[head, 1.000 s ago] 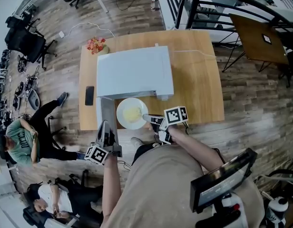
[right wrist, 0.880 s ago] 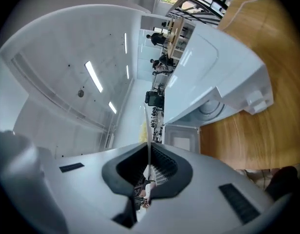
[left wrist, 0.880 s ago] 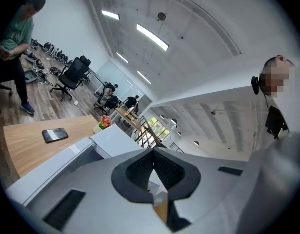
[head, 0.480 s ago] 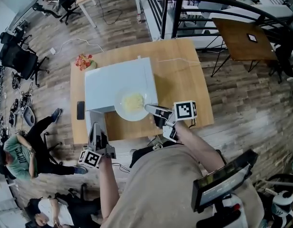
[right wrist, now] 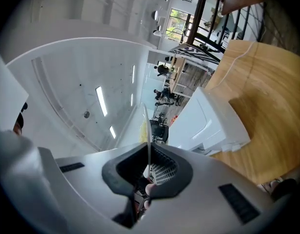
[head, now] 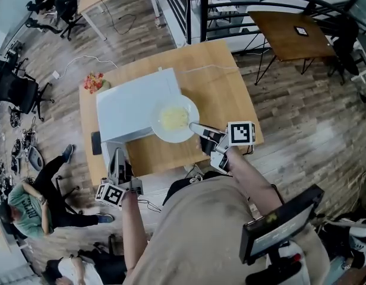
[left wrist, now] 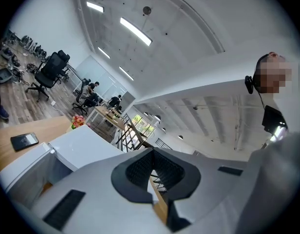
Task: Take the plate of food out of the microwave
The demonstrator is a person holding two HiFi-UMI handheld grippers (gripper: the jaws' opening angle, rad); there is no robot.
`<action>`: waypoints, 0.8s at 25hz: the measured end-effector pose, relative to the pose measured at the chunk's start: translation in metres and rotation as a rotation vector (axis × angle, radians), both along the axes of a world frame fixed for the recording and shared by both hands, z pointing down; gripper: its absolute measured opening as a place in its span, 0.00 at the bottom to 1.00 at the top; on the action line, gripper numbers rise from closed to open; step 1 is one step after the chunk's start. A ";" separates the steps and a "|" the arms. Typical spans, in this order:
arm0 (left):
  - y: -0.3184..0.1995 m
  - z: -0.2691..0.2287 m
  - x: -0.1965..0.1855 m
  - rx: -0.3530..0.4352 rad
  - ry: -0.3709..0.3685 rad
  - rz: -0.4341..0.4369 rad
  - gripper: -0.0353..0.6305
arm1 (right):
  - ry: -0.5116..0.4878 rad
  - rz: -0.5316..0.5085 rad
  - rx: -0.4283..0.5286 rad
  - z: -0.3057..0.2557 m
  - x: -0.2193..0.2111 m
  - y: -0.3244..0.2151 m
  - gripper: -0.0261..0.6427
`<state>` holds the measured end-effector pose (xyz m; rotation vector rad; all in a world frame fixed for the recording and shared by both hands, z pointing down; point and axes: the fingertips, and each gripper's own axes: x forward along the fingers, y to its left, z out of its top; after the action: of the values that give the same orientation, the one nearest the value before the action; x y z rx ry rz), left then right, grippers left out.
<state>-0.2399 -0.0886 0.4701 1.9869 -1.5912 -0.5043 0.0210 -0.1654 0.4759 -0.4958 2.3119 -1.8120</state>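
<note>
White round plate of yellow food [head: 174, 119], merely edge-on in the right gripper view, is pinched at its near-right rim by the right gripper [head: 195, 126], while the left gripper [head: 118, 155], near left, has its jaws together on nothing.

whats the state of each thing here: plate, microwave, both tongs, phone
plate: out of the microwave, held up by its rim, food on it
microwave: door open
right tongs: shut on the plate
left tongs: shut, nothing in them
phone: lying flat, screen dark
</note>
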 end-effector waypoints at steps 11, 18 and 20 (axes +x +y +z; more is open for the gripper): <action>0.029 -0.006 -0.015 0.000 0.012 0.112 0.06 | 0.020 0.113 -0.058 0.003 -0.013 0.030 0.06; 0.046 0.006 -0.019 -0.007 0.041 0.164 0.06 | 0.020 0.147 -0.068 0.000 -0.024 0.054 0.06; 0.050 0.008 -0.021 -0.008 0.044 0.172 0.06 | 0.012 0.155 -0.071 -0.002 -0.026 0.061 0.06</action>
<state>-0.2605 -0.0387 0.4777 2.0691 -1.3786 -0.4691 -0.0050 -0.1048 0.4735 -0.6782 2.1564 -1.8271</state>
